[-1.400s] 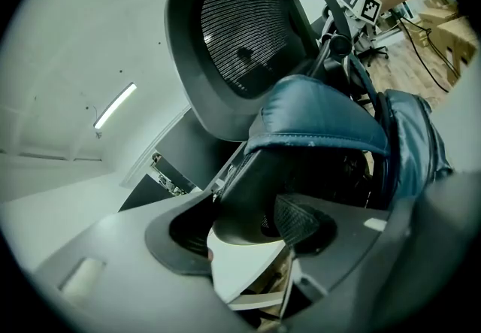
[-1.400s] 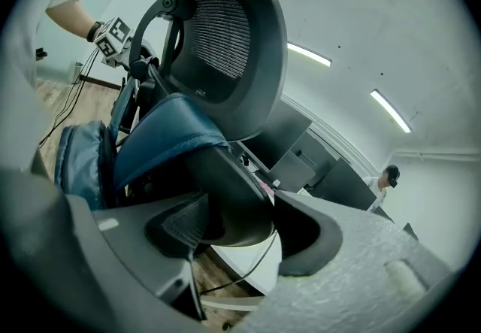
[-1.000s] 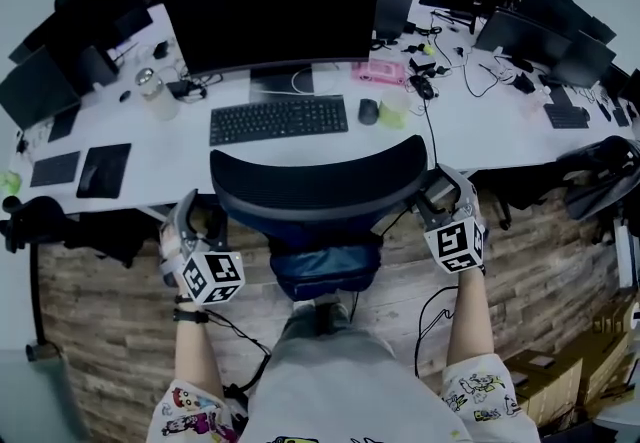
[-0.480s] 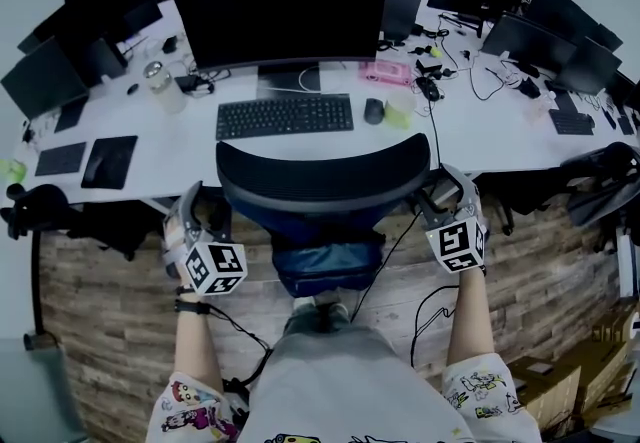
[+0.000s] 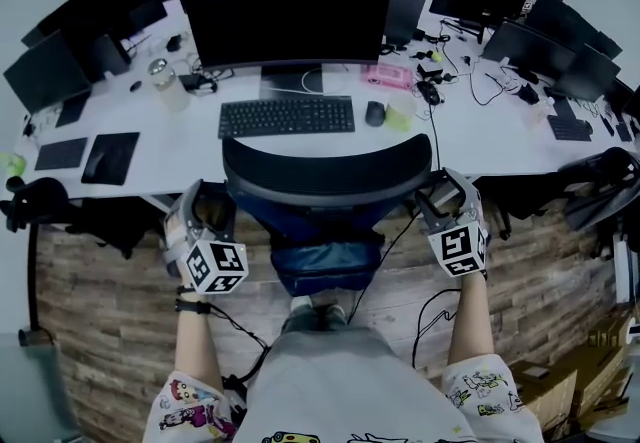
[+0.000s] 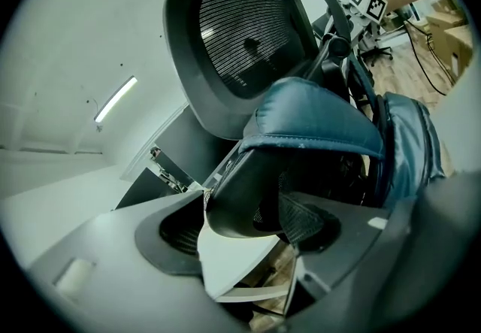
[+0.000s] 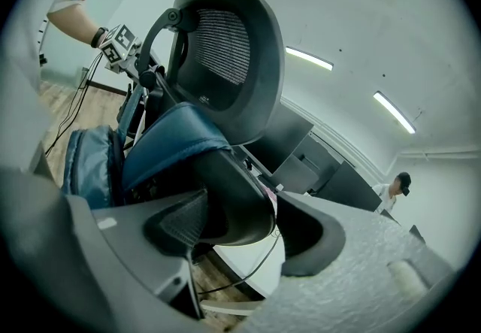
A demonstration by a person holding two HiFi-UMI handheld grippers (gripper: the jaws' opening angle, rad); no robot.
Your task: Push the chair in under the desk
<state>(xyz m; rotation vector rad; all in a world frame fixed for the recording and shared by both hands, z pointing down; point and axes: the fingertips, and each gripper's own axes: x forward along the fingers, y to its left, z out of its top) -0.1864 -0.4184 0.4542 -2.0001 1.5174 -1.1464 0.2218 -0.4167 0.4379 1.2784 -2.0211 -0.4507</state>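
Note:
A black mesh-backed office chair (image 5: pixel 325 176) stands with its back against the white desk's (image 5: pixel 200 156) front edge, something blue (image 5: pixel 325 266) on its seat. My left gripper (image 5: pixel 205 213) is at the chair's left armrest, my right gripper (image 5: pixel 447 203) at the right one. In the left gripper view the black armrest end (image 6: pixel 240 200) lies between the jaws of the left gripper (image 6: pixel 244 232), with white desk showing in the gap beside it. The right gripper (image 7: pixel 240 232) straddles its armrest (image 7: pixel 233 200) likewise. Both sets of jaws have just been opening and stand open.
On the desk are a large monitor (image 5: pixel 285 11), keyboard (image 5: pixel 287 116), mouse (image 5: pixel 374 112) and cup (image 5: pixel 397 111). Other dark chairs stand at the left (image 5: pixel 40 211) and right (image 5: pixel 605 181). Cables (image 5: pixel 430 311) trail over the wooden floor; boxes (image 5: pixel 560 381) sit at lower right.
The left jaws stand a little wider around the armrest. Chair and both hands keep their places; only the head view has shifted slightly.

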